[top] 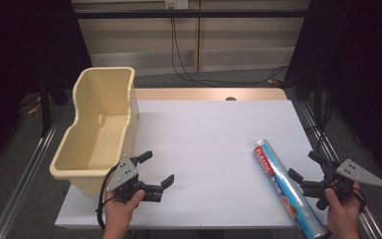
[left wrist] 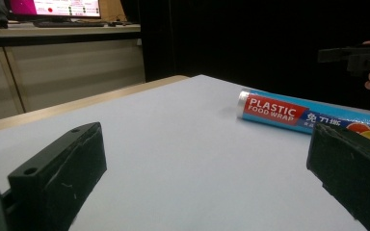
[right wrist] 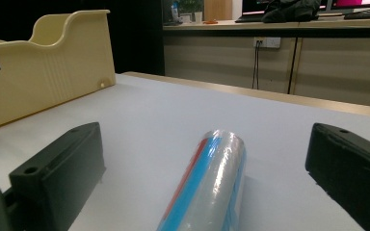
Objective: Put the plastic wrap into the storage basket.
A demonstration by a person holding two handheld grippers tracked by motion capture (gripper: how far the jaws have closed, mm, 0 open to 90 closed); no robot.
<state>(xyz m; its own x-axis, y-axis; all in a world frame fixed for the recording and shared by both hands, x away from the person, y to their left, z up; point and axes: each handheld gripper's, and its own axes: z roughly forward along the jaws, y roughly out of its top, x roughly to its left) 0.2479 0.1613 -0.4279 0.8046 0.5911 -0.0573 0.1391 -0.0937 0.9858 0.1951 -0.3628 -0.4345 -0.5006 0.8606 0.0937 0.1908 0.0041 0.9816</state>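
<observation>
High view: we hold our left gripper point(top: 153, 169) near the table's point(top: 209, 129) front left corner, jaws spread wide, empty, beside the cream plastic tub point(top: 99, 127) at the left edge. Our right gripper point(top: 307, 167), jaws apart, sits just beside the blue cylindrical roll of plastic food wrap point(top: 286, 189) lying near the front right corner.

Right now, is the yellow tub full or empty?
Empty. In the high view the cream plastic tub shows its bare floor and walls, with nothing inside.
</observation>
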